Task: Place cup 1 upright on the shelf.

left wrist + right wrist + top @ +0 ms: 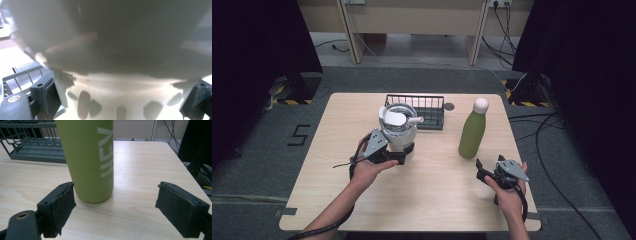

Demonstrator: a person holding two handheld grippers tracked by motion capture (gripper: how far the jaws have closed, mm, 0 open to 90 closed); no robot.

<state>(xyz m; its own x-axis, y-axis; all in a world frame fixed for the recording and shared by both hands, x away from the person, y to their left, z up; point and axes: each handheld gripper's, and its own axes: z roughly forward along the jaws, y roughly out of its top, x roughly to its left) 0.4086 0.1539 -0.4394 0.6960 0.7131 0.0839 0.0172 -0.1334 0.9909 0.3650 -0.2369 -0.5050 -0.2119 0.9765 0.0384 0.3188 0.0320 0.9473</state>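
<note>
Looking down, high view: left gripper (404, 152) clamped on lower body of white kettle (398, 126), fingers on either side of its base. Kettle upright, near middle of tabletop (362, 200), just in front of dark wire basket (430, 111) at far edge. Lid with white knob on top, spout toward basket. Green bottle (472, 131) with white cap upright right of centre, well apart from kettle. Right gripper (484, 170) near right front corner, just short of bottle, not touching it.

Left gripper view: kettle (120, 100) wedged between fingers (46, 93), pale base with grey spots low, blurred dark bulge of body above. Corner of wire basket (22, 75) at left.

Right gripper view: fingers (58, 207) spread wide, holding nothing. Green bottle (87, 157) standing on tabletop (140, 165) beyond the left finger, white lettering down its side. Wire basket (32, 142) behind at upper left.
</note>
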